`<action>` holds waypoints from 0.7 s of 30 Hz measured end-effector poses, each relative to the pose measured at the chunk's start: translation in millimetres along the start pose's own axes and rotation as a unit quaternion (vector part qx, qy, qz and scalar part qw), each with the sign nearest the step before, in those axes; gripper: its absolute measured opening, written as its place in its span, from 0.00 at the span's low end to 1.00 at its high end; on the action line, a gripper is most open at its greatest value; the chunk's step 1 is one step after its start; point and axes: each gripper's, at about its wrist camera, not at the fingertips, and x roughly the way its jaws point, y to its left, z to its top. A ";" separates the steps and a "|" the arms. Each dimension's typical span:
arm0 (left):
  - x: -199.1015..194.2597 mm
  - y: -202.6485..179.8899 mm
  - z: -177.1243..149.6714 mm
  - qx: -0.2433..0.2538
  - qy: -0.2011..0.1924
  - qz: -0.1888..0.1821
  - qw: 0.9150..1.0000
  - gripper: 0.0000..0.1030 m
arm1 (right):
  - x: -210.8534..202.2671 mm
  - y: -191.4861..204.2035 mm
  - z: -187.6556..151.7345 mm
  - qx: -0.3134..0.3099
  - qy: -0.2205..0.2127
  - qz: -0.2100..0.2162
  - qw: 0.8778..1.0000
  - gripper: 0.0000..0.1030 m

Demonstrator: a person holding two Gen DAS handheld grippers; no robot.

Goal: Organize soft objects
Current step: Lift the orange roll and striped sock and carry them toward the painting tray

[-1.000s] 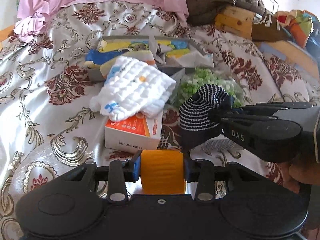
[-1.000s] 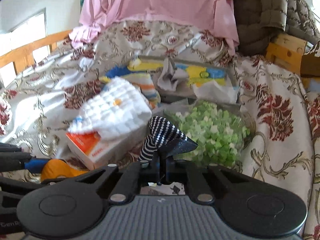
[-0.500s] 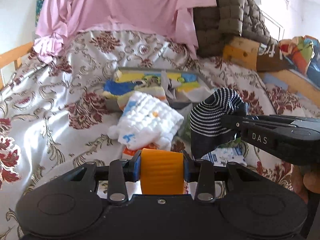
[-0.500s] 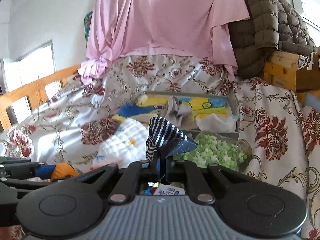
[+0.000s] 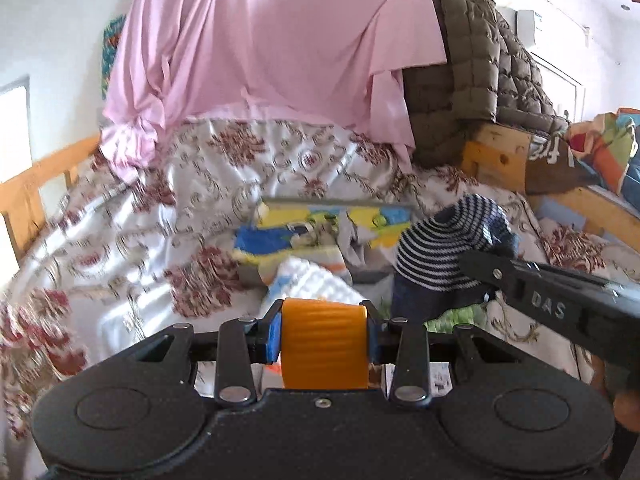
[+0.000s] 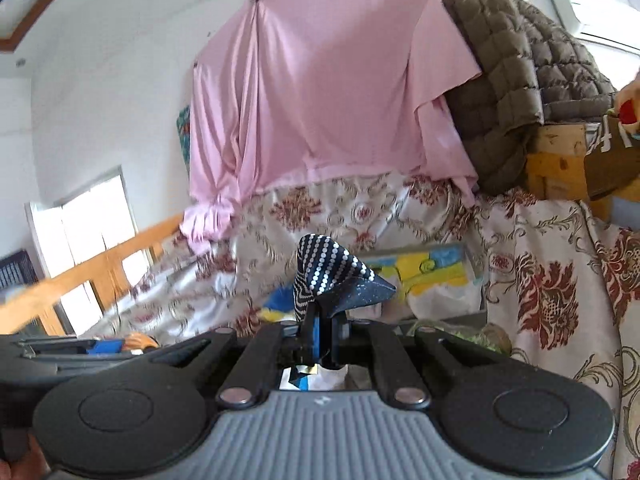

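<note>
My left gripper point(image 5: 323, 338) is shut on an orange ribbed roll point(image 5: 323, 344) and holds it above the bed. My right gripper point(image 6: 325, 330) is shut on a navy and white striped sock point(image 6: 328, 276); in the left wrist view the sock point(image 5: 444, 248) hangs from the right gripper's fingers point(image 5: 496, 270) at the right. A white waffle cloth point(image 5: 308, 284) lies on the bed just beyond the roll. A grey tray point(image 5: 336, 204) with colourful cloths sits further back; it also shows in the right wrist view point(image 6: 432, 268).
The floral bedspread point(image 5: 160, 240) covers the bed. A pink sheet point(image 5: 272, 48) hangs behind, an olive quilted jacket point(image 5: 480, 72) at the right. Wooden frame parts point(image 5: 496, 160) stand at the right, a wooden rail point(image 6: 100, 260) at the left. Green bits point(image 5: 460, 316) lie under the sock.
Both grippers have risen and tilted upward with the roll and sock still held. The bed items have dropped lower in both views; the orange box is now hidden.
</note>
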 end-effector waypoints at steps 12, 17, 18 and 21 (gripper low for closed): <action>-26.9 -43.0 48.3 0.064 -0.077 0.068 0.993 0.39 | -22.9 -25.8 16.4 0.041 -0.056 -0.012 0.998 0.06; -24.9 -51.1 59.9 0.072 -0.092 0.073 0.990 0.39 | -24.8 -29.4 22.0 0.036 -0.074 -0.018 0.996 0.06; -22.7 -51.8 62.6 0.072 -0.092 0.074 0.990 0.39 | -24.4 -30.5 23.6 0.035 -0.078 -0.019 0.996 0.06; -14.8 -51.5 70.4 0.070 -0.094 0.076 0.990 0.39 | -19.9 -30.2 29.0 0.031 -0.086 -0.018 0.996 0.06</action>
